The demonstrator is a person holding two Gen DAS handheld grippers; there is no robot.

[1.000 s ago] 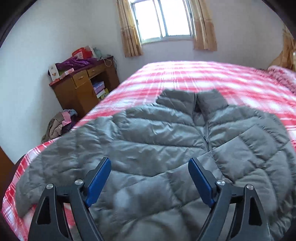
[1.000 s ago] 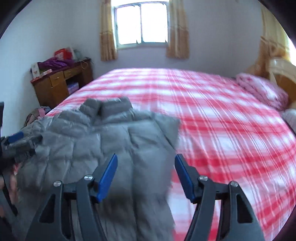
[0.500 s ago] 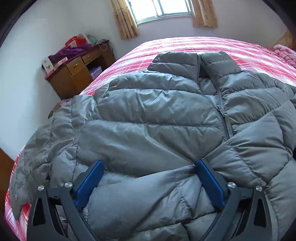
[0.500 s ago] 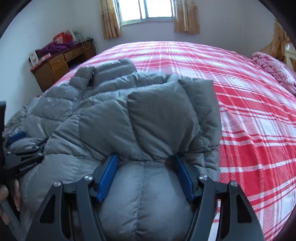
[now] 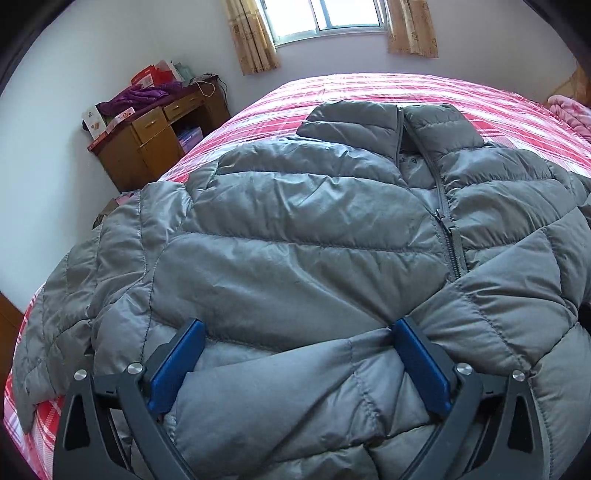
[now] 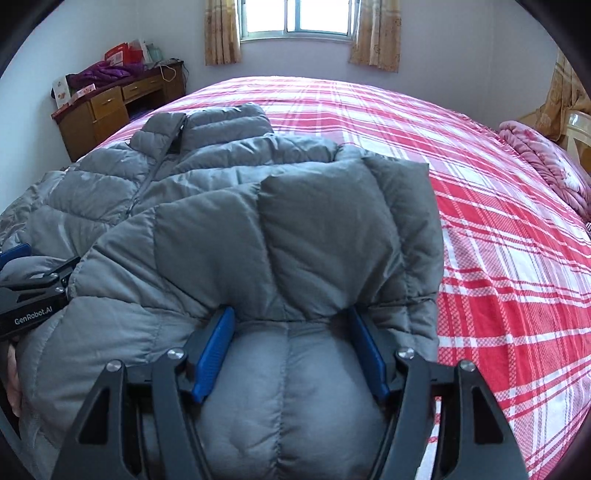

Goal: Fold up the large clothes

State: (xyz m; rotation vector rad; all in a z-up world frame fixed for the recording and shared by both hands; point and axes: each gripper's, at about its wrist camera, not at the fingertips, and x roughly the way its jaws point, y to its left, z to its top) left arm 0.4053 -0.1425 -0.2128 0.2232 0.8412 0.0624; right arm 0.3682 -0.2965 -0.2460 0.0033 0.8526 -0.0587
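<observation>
Right wrist: plaid bed, window ahead; my jacket lies collar windowward. Right gripper pinches its hem, left gripper wide.

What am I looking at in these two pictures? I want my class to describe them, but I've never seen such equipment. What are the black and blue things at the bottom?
There is no robot. A person holds a two-finger gripper in each hand, and a wide-angle camera on each gripper looks forward along its fingers. One picture is the left hand's view, the other the right hand's. The black arms with blue pads are each gripper's own fingers. A grey puffer jacket lies front-up on a bed with a red-and-white checked sheet. The right gripper has closed on a puffy fold of the jacket, which bulges between its pads. The left gripper stands wide open with jacket fabric between its fingers, apparently not pinched.
</observation>
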